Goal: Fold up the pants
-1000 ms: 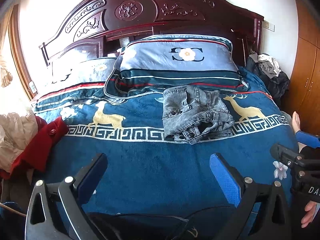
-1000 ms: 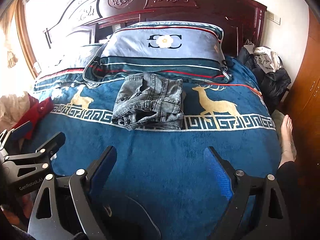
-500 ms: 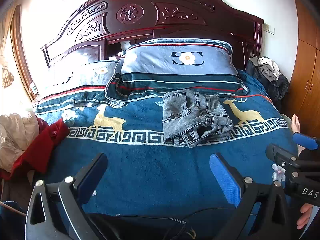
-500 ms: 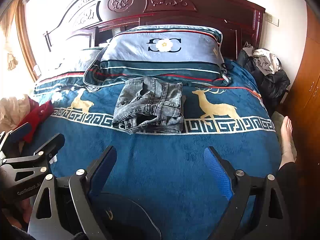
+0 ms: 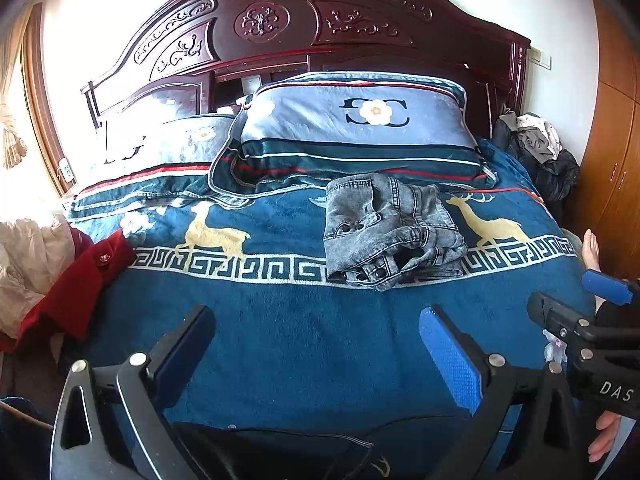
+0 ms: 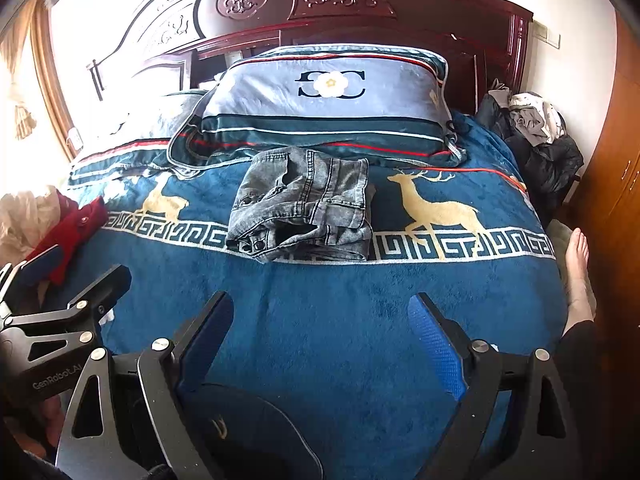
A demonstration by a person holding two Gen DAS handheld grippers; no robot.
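Note:
The grey denim pants [image 5: 390, 228] lie folded in a compact bundle on the blue deer-pattern blanket [image 5: 280, 332], just in front of the pillows; they also show in the right wrist view [image 6: 304, 210]. My left gripper [image 5: 316, 344] is open and empty, held well back from the pants near the bed's foot. My right gripper [image 6: 320, 332] is open and empty too, likewise far short of the pants. The right gripper shows at the right edge of the left wrist view [image 5: 580, 320], and the left gripper at the left edge of the right wrist view [image 6: 68, 312].
Two pillows [image 5: 352, 128] lean on the carved wooden headboard [image 5: 280, 28]. A red garment [image 5: 76, 292] and pale cloth lie at the bed's left edge. A dark clothes pile [image 5: 540, 156] sits at the back right by a wooden wardrobe [image 5: 612, 160]. A bare foot [image 6: 576, 272] rests at the right.
Both grippers have drawn slightly back and tilted up, so the bed sits a little lower in view. The pants have not moved and both grippers stay open.

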